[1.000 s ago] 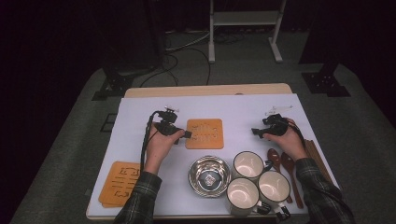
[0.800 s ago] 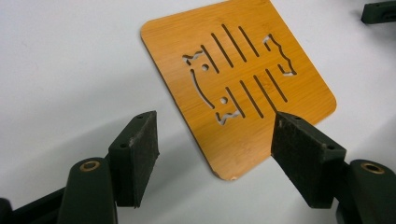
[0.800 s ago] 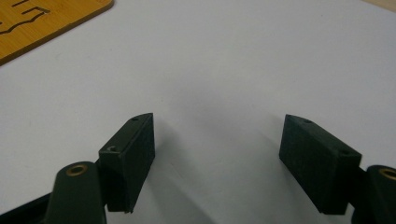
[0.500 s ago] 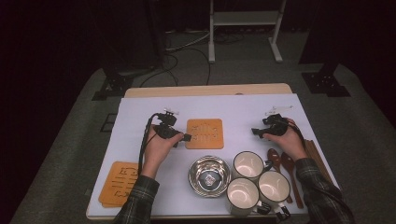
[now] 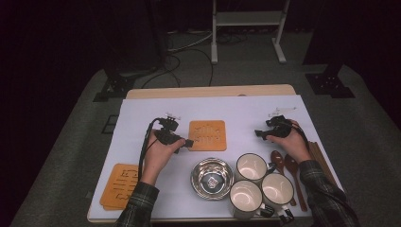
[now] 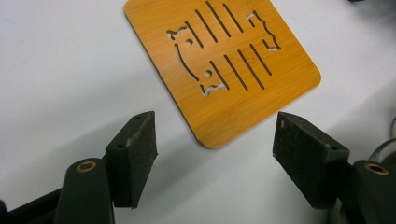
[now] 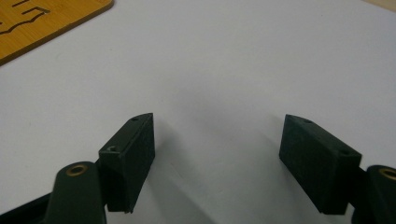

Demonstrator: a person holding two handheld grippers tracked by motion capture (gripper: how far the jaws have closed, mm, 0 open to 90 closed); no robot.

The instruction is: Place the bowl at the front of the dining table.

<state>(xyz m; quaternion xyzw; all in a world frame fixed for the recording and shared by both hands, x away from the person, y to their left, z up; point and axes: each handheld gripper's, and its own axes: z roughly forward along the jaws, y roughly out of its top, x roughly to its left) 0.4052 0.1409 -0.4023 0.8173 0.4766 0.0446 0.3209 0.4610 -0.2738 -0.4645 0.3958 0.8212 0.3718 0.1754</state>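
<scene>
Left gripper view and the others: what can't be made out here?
- Steel bowl: left gripper view, cut by the right edge and hidden behind the jaw.
- Second coaster: right gripper view, cut off by the top edge.
- Wooden spoons: high view, partly hidden behind mugs.

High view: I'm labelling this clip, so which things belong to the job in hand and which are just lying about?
In the job:
- bamboo coaster with cut-out pattern, just ahead of the open left tool
- right tool, open over bare white mat

Lying about:
- coaster stack at the near left
- steel bowl
- three mugs
- wooden spoons
</scene>
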